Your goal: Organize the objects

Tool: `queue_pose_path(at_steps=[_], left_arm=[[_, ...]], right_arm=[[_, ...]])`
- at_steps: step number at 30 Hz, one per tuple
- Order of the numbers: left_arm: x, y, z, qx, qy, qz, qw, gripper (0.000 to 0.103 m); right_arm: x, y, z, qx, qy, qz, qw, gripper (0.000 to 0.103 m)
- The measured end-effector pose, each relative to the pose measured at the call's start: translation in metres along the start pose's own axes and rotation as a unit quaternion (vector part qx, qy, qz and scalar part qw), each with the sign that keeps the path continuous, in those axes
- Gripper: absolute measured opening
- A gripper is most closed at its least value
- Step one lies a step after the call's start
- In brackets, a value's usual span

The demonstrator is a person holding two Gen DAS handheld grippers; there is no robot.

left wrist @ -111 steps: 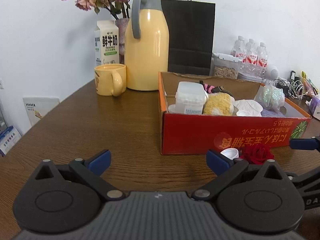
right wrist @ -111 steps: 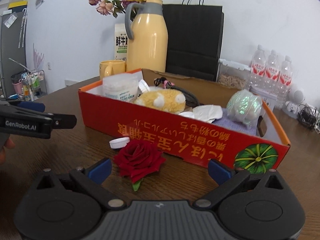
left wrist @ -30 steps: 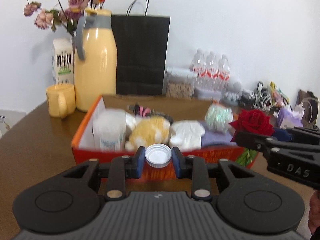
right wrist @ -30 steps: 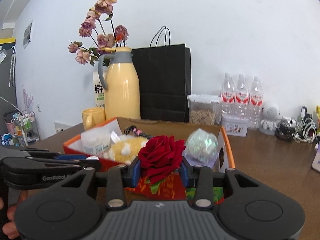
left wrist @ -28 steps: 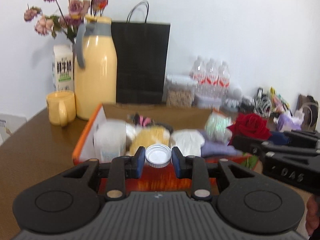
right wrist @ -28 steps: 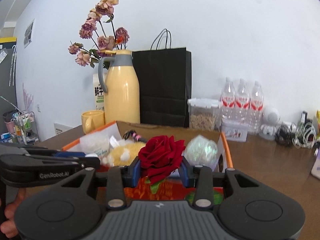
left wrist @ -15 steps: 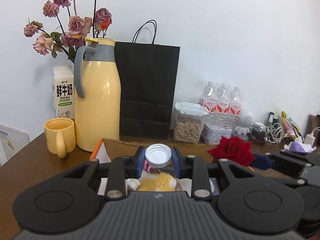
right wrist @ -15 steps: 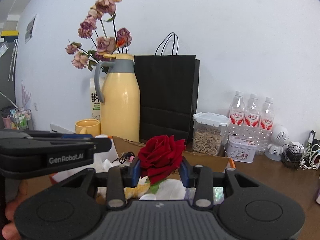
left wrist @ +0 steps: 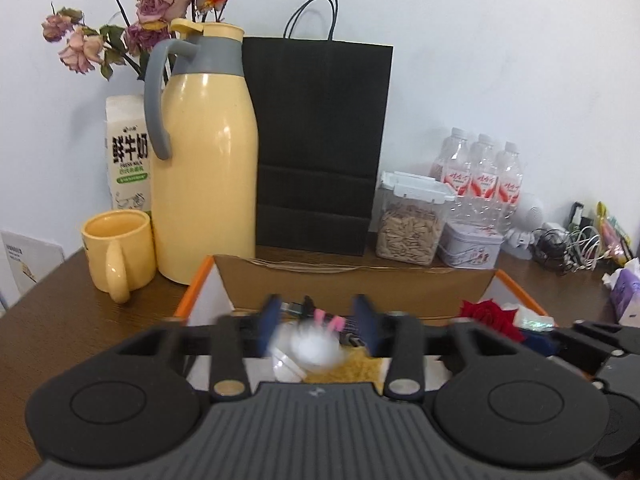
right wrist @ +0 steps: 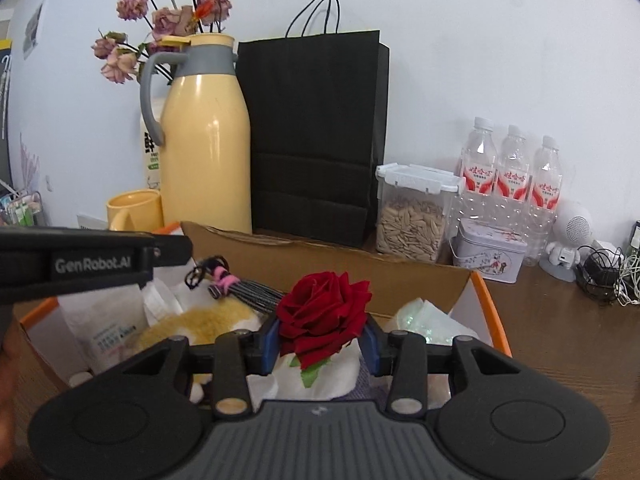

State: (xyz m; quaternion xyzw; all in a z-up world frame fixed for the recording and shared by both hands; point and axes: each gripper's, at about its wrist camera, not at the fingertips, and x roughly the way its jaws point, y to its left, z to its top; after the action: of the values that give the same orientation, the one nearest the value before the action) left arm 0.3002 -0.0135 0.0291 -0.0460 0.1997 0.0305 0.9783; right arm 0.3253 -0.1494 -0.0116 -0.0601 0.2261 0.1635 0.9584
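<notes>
Both grippers hover over the red cardboard box [left wrist: 200, 280] [right wrist: 486, 300]. My left gripper [left wrist: 316, 322] has its jaws parted wider than the white bottle cap [left wrist: 310, 350], which is blurred and below the fingertips, dropping into the box. My right gripper [right wrist: 322, 340] is shut on a red rose [right wrist: 324, 314] and holds it above the white cloth [right wrist: 328, 376] in the box. The rose also shows in the left wrist view [left wrist: 486, 314]. The left gripper's body appears in the right wrist view [right wrist: 92, 264].
In the box lie a yellow plush toy [right wrist: 200, 324], a white tub [right wrist: 108, 320], a black cable with pink ties [right wrist: 236, 284] and an iridescent ball [right wrist: 424, 316]. Behind it stand a yellow thermos [left wrist: 204, 152], yellow mug [left wrist: 118, 252], black paper bag [left wrist: 316, 140], seed container [left wrist: 412, 220] and water bottles [left wrist: 480, 176].
My left gripper has opened and let go of the white cap, which is falling into the box. Both grippers have moved forward over the box. The right still grips the rose.
</notes>
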Motion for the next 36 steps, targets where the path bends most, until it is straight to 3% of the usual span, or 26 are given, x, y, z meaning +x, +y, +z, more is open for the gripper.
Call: queue_pose_path(at_steps=[1,2,4,5,6,8,20,29,36], left_arm=[[-0.002,0.001,0.001,0.003,-0.008,0.003,1.0,0.069],[-0.005,0.001,0.002,0.007,-0.014,0.006,0.9999,0.081],[-0.01,0.002,0.004,0.008,-0.025,0.012,0.9996,0.098],[-0.012,0.003,0.005,0.007,-0.032,0.017,0.9993,0.103],[-0.014,0.003,0.006,0.006,-0.039,0.023,0.999,0.103],[-0.015,0.003,0.008,0.007,-0.04,0.027,0.9988,0.103],[-0.022,0.001,0.007,0.012,-0.031,0.034,0.9989,0.103],[-0.078,0.003,0.002,0.014,-0.052,0.025,0.9982,0.103],[-0.128,0.008,-0.015,0.024,-0.045,0.024,0.9984,0.103]], right_arm=[[-0.001,0.0,-0.001,-0.001,-0.002,-0.003,1.0,0.046],[-0.002,0.0,0.0,-0.003,-0.003,-0.006,1.0,0.052],[-0.007,0.0,0.0,-0.005,-0.012,-0.012,1.0,0.07],[-0.01,0.0,0.0,-0.005,-0.016,-0.016,1.0,0.085],[-0.013,0.0,0.001,-0.006,-0.021,-0.021,1.0,0.097],[-0.017,-0.001,0.002,-0.004,-0.029,-0.033,0.999,0.103],[-0.025,-0.012,0.005,0.02,-0.019,-0.033,0.999,0.103],[-0.073,-0.001,0.004,-0.001,-0.042,-0.035,0.999,0.103],[-0.127,0.008,-0.009,-0.005,-0.049,-0.027,0.998,0.103]])
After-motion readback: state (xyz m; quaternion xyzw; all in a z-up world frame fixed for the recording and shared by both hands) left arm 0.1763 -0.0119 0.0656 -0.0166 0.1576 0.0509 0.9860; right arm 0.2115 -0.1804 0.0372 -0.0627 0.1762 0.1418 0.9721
